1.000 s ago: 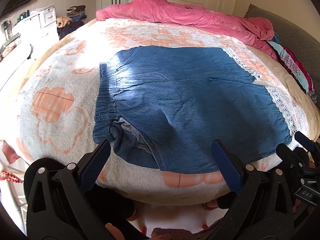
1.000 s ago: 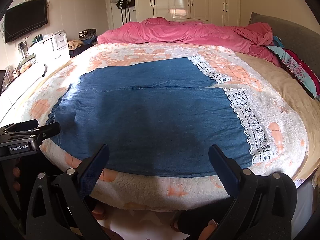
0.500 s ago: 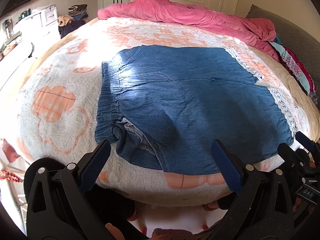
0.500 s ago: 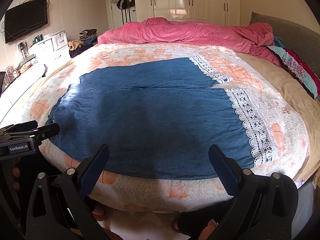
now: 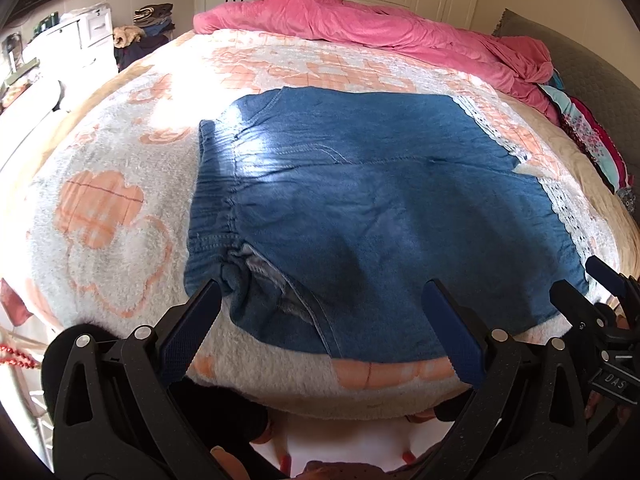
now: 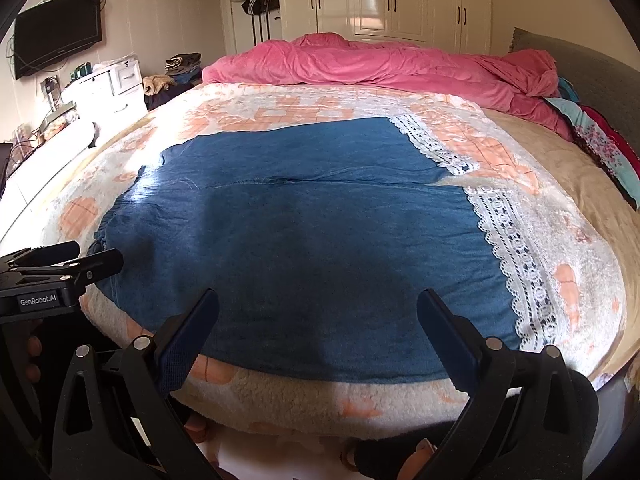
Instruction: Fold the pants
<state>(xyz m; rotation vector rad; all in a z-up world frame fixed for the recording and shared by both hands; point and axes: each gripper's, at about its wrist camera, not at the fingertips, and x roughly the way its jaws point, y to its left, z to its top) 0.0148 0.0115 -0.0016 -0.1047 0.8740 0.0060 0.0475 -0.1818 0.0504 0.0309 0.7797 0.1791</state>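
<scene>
Blue denim pants (image 5: 360, 208) with white lace hems (image 6: 516, 248) lie spread flat on the bed, waistband (image 5: 212, 200) to the left, legs to the right. The near waistband corner is rumpled and turned over. My left gripper (image 5: 320, 300) is open and empty, hovering at the bed's near edge above the waist end. My right gripper (image 6: 318, 308) is open and empty, hovering near the front edge over the leg part. The pants also show in the right wrist view (image 6: 304, 240). Each gripper shows at the edge of the other's view.
The bed has a fluffy white-and-peach blanket (image 5: 112, 208). A pink duvet (image 6: 380, 64) is bunched at the far side. Colourful clothes (image 6: 600, 148) lie at the right by a grey headboard. A white dresser (image 6: 108, 88), TV and wardrobes stand beyond.
Both grippers have eased slightly forward and lower over the near edge of the pants. Both stay open. The pants have not moved.
</scene>
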